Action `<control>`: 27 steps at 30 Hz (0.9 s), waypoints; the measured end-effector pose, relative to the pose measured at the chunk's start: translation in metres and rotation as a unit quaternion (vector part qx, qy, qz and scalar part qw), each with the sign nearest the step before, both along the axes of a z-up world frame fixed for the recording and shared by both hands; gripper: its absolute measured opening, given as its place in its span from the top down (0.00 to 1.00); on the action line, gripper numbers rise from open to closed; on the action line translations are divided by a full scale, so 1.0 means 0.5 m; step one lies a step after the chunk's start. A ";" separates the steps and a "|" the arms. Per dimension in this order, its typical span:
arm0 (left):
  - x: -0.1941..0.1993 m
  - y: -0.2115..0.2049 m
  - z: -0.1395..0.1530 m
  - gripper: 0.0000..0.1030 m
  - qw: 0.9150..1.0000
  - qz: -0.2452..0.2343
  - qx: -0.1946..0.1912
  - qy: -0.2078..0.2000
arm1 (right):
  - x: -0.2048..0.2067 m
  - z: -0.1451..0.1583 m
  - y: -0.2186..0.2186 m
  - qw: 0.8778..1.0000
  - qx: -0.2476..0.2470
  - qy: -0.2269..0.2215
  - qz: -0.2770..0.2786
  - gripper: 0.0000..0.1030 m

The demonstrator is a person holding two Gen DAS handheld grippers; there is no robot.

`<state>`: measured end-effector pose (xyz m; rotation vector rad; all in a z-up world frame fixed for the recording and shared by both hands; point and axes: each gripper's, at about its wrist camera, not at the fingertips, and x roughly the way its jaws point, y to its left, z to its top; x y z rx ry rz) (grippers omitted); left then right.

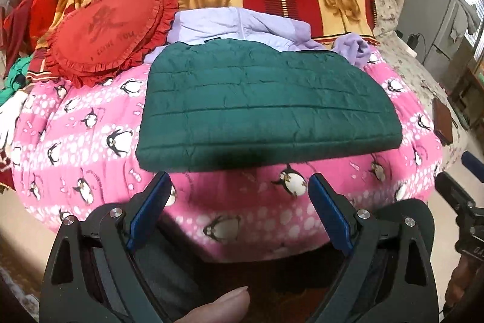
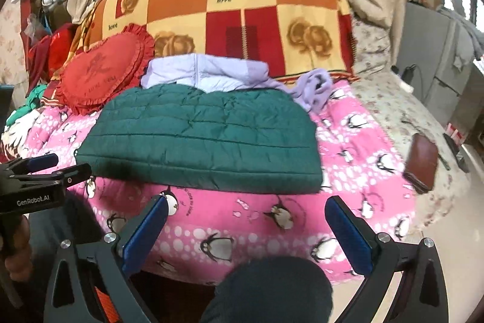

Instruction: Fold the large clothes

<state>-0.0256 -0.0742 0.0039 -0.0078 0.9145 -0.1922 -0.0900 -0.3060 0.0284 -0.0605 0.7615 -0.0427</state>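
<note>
Green quilted jacket (image 1: 266, 108) laid folded on the pink penguin blanket (image 1: 90, 141), its near hem by the bed's front edge (lilac jacket (image 1: 239, 26) behind it), left gripper (image 1: 239, 180) and right gripper (image 2: 246, 203) held wide apart, nothing gripped.

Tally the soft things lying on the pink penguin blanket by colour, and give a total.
Green: 1, the folded dark green quilted jacket.
Lilac: 2, the pale lilac padded jacket behind it and a crumpled lilac cloth beside that.
Red: 1, the red heart-shaped frilled cushion.
Total: 4.
</note>
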 end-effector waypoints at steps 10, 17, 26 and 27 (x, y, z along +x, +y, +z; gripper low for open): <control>-0.043 -0.020 0.037 0.11 0.999 0.009 0.023 -0.039 | -0.050 0.025 -0.057 1.000 0.012 -0.022 -0.019 0.00; -0.048 -0.040 0.033 0.11 0.998 -0.004 0.034 -0.045 | -0.050 0.011 -0.060 1.000 0.018 -0.017 -0.016 0.00; -0.048 -0.043 0.029 0.11 0.998 -0.004 0.031 -0.045 | -0.040 0.008 -0.041 1.000 0.014 -0.013 -0.009 0.00; -0.048 -0.042 0.029 0.11 0.998 -0.004 0.032 -0.045 | -0.039 0.008 -0.038 1.000 0.013 -0.012 -0.008 0.00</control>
